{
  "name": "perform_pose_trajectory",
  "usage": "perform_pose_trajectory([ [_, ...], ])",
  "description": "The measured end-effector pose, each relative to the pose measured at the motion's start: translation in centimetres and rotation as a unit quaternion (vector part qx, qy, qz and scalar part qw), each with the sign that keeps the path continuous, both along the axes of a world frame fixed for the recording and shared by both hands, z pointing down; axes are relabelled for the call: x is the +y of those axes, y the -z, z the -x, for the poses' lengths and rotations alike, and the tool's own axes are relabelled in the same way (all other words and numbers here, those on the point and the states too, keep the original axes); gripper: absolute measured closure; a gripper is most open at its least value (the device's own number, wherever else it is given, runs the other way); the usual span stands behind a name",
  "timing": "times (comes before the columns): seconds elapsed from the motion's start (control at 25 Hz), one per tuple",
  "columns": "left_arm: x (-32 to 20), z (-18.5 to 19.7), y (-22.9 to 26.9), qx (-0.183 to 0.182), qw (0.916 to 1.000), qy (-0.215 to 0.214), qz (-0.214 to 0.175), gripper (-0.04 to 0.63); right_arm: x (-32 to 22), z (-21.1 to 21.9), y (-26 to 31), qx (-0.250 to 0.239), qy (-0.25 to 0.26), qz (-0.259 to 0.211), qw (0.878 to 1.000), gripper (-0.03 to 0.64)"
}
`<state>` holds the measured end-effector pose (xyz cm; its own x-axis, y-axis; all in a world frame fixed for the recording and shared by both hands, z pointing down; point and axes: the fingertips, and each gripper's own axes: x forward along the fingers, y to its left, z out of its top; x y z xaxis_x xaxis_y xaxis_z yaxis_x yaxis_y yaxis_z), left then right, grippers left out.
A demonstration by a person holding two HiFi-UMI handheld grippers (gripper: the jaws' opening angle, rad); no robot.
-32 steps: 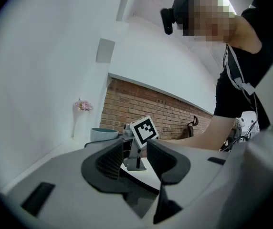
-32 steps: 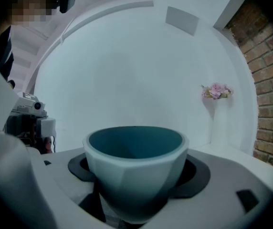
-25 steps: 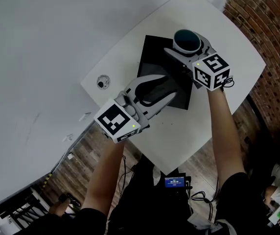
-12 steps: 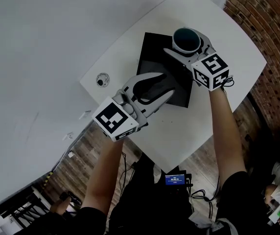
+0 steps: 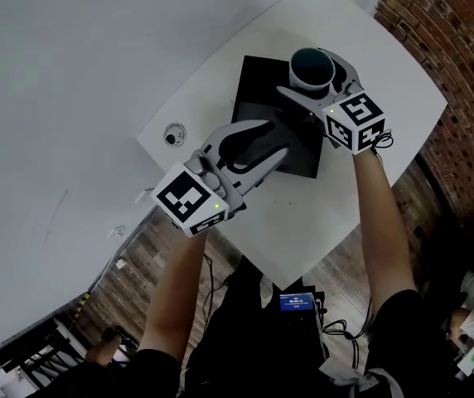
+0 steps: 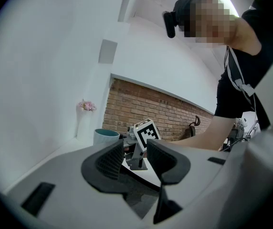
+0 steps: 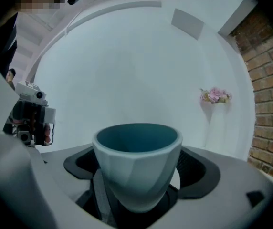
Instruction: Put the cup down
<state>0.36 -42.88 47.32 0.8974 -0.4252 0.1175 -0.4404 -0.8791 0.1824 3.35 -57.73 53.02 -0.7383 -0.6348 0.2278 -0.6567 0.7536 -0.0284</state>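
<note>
A pale blue cup [image 5: 310,63] with a teal inside stands upright at the far right corner of the black mat [image 5: 258,89]. It is between the jaws of my right gripper [image 5: 313,75], which are opening. In the right gripper view the cup [image 7: 136,161] fills the middle, with the dark pads close on both sides. Whether its base rests on the mat is hidden. My left gripper [image 5: 268,142] hovers open and empty over the mat's near side. The left gripper view looks past its jaws [image 6: 135,159] at the cup [image 6: 105,136].
The mat lies on a small white table [image 5: 328,214] set against a white wall. A small round object [image 5: 173,138] sits near the table's left corner. A brick wall [image 5: 461,73] stands at the right. A pink flower in a white vase [image 7: 215,95] stands by the wall.
The right gripper and the cup have shifted slightly toward the far side of the mat. The left gripper has drifted a little to the left.
</note>
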Motion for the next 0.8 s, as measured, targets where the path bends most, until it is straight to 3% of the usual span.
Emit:
perform_pose_trajectory([
  [0.6,2.8,0.5,1.4,0.0,1.0,-0.002,-0.007,0.453,4.1,-3.2,0.7,-0.002,-0.055,0.028,0.998,0.132],
  [0.8,4.0,0.8,1.7,-0.001,1.0,-0.001,-0.007,0.453,6.4,-4.5,1.6,-0.036,-0.072,0.045,0.996,0.135],
])
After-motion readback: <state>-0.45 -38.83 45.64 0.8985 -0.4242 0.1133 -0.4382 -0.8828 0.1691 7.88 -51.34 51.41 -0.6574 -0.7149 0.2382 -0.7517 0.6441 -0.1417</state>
